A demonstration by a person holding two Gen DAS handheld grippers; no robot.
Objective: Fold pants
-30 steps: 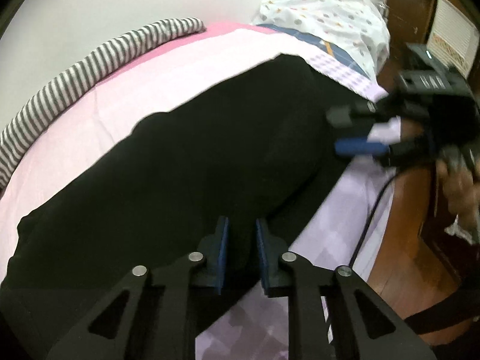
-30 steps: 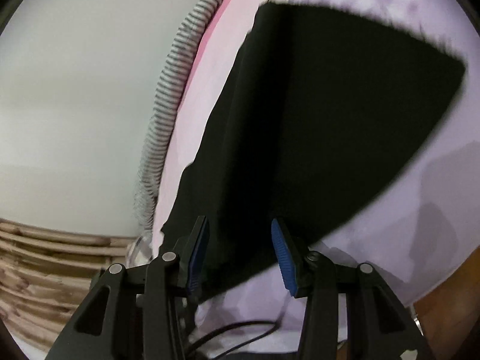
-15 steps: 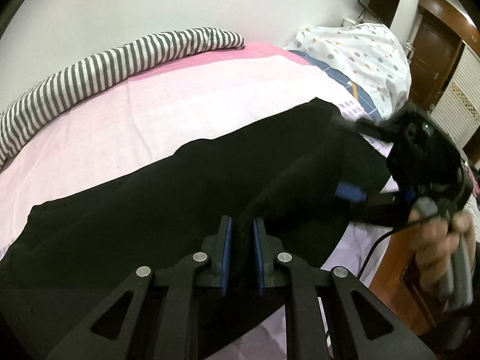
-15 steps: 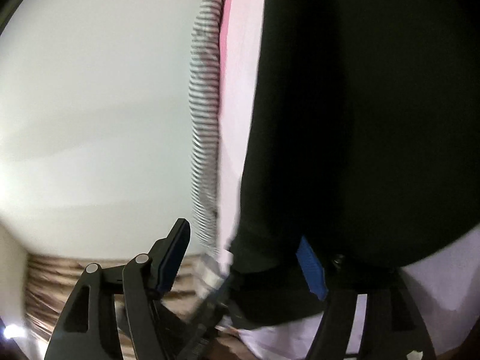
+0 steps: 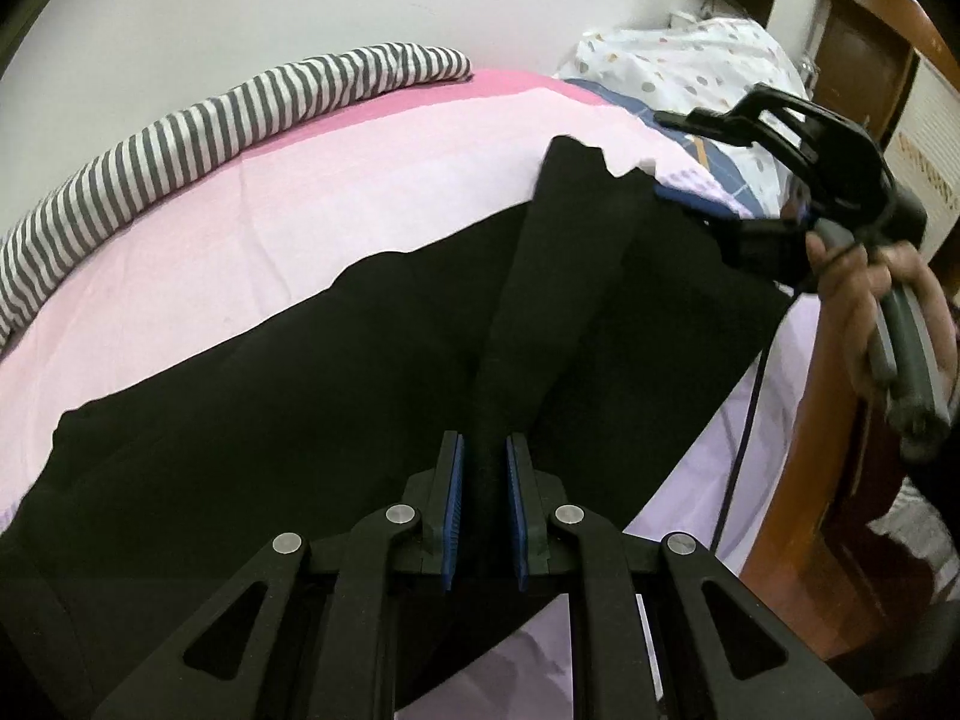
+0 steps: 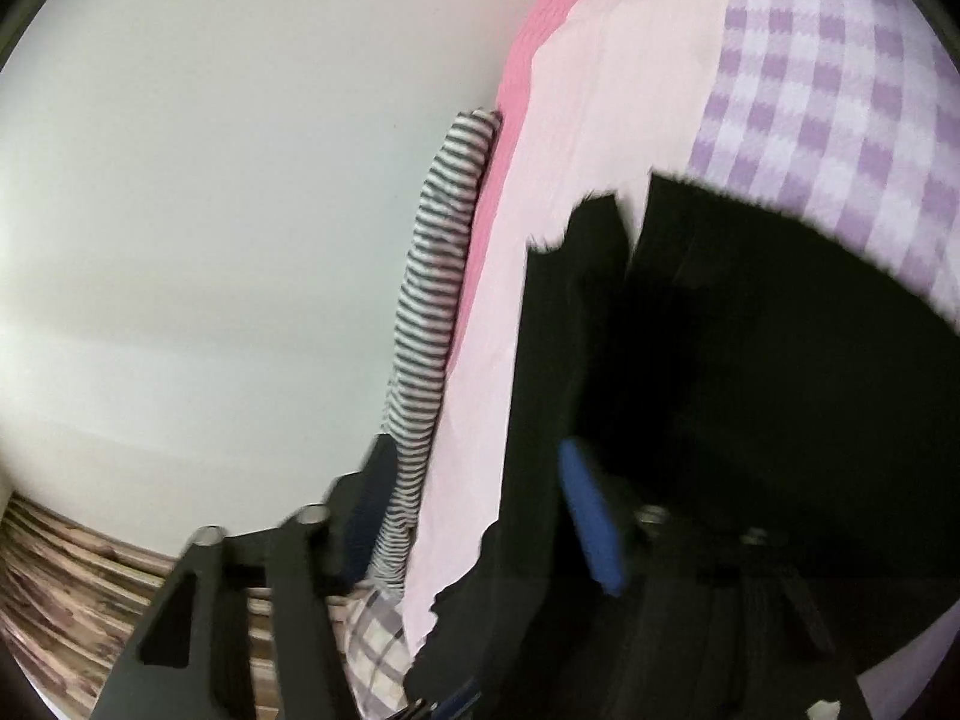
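The black pants (image 5: 312, 396) lie spread along the near edge of the bed (image 5: 336, 180), on the pink sheet, reaching toward the pillow end where a spotted pillow (image 5: 690, 60) sits. The left gripper (image 5: 483, 480) is clamped tight on a pinch of the dark cloth, which rises from its blue pads in a taut ridge — it looks like an anchor grip, keeping the fabric stretched so the fold comes out straight. The right gripper (image 5: 690, 162), held in a person's hand (image 5: 864, 300) by the bed's near side, is at the far corner of the pants, where a flap of cloth is lifted off the sheet. Its jaws are closing with black cloth between them, though the right wrist view is blurred, and I cannot tell whether the pads are already pressing. A striped roll (image 5: 198, 126) lies along the wall edge — well clear of the work.
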